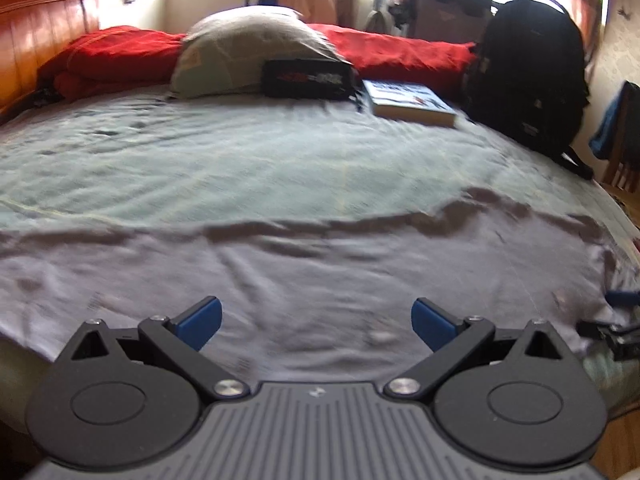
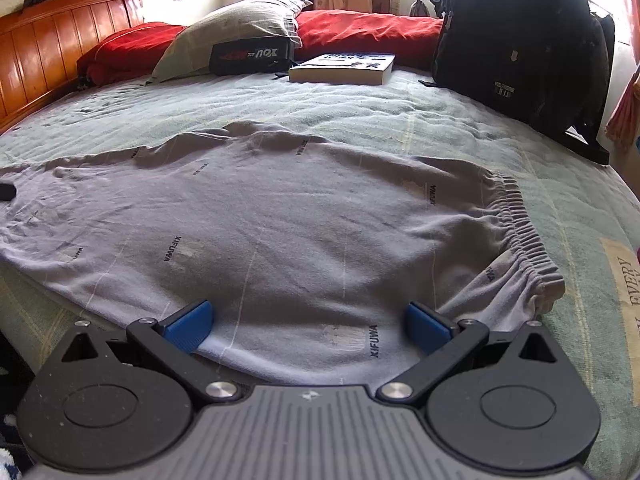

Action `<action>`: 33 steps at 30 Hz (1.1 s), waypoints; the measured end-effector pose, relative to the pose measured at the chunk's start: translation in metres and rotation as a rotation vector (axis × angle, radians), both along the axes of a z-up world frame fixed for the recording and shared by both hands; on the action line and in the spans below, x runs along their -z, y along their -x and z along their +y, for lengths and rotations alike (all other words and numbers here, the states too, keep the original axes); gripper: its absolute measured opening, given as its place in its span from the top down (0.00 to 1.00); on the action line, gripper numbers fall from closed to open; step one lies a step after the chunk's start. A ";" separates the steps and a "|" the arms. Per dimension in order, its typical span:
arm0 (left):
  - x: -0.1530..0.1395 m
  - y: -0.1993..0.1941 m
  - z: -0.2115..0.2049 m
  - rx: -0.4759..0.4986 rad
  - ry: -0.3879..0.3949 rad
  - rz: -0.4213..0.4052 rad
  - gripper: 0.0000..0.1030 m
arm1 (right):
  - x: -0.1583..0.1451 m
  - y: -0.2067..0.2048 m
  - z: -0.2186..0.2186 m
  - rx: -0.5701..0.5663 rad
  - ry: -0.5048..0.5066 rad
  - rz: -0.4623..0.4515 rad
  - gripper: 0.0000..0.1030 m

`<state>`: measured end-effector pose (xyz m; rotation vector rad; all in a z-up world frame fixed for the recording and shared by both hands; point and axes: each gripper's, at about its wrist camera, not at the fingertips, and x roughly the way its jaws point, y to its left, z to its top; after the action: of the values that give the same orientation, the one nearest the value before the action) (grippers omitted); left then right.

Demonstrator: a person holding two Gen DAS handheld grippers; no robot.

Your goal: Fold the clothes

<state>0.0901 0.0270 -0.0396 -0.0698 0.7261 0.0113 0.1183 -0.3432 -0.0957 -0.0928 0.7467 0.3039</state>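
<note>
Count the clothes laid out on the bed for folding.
1: grey shorts spread flat at the bed's near edge, waistband to the right. More may lie out of view.

The garment [image 2: 280,220] lies spread flat on the bed [image 2: 360,104], across its near part, waistband [image 2: 520,232] at 3 o'clock. Behind it at 12 o'clock a book [image 2: 342,68] lies on the bed, a pouch [image 2: 250,56] just at its 9 o'clock, leaning on the pillow [image 2: 236,28]. A backpack [image 2: 520,40] stands at 2 o'clock. The headboard [image 2: 52,40] runs along 10 o'clock.
</note>
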 end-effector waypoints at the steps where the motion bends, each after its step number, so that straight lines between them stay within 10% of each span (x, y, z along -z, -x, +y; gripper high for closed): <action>1: -0.003 -0.002 0.010 -0.015 -0.024 0.005 0.02 | -0.001 0.000 0.000 -0.007 0.004 0.003 0.00; 12: 0.031 -0.011 0.113 -0.038 0.016 0.117 0.02 | -0.062 -0.015 0.028 -0.071 -0.231 -0.036 0.00; 20: 0.020 0.012 0.142 -0.005 0.044 0.067 0.02 | -0.011 -0.038 0.097 -0.114 0.064 0.069 0.00; 33: 0.021 0.006 0.181 -0.051 0.066 0.077 0.02 | -0.008 -0.036 0.098 -0.068 0.057 0.073 0.00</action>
<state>0.0845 0.2082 -0.0604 -0.1519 0.8011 0.0389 0.1542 -0.2452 -0.0873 -0.1617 0.8256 0.3521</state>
